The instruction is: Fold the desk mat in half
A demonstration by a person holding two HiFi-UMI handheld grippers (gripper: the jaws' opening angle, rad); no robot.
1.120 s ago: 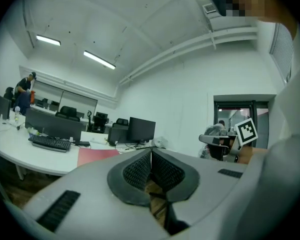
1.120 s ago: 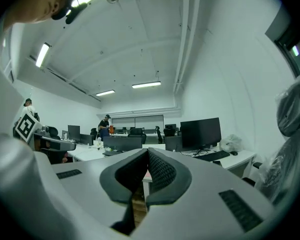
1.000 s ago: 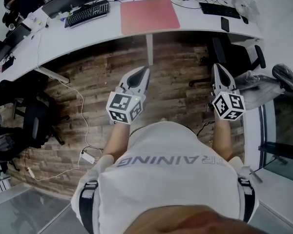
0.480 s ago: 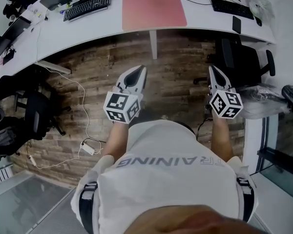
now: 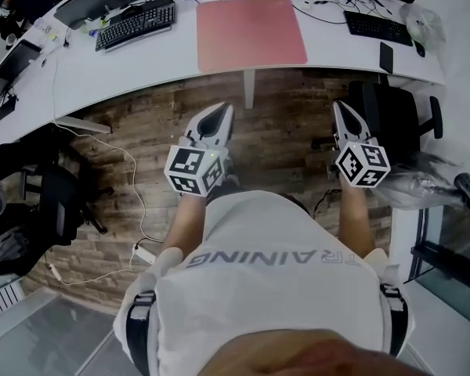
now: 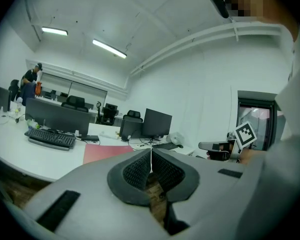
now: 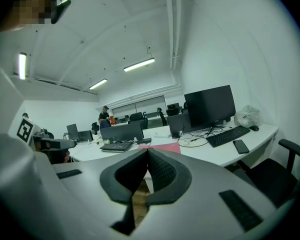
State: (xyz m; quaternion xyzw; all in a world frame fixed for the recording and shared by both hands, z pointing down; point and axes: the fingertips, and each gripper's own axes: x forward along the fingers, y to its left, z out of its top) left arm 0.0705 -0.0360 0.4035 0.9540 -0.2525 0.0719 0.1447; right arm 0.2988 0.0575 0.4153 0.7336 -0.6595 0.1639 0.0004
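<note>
The person has stepped nearer the white desk [image 5: 125, 65], so the pink desk mat [image 5: 251, 22] now sits closer ahead of both grippers than a moment ago. It lies flat and unfolded, well apart from them, ahead of the space between the two. The left gripper [image 5: 221, 108] has its jaws pressed together on nothing, and so does the right gripper [image 5: 338, 105]. A black keyboard [image 5: 133, 23] lies ahead of the left gripper, left of the mat; a black chair [image 5: 395, 116] stands just beside the right one.

Desk mat [image 5: 251, 34] lies on desk [image 5: 133, 67], right of keyboard [image 5: 135, 26].
</note>
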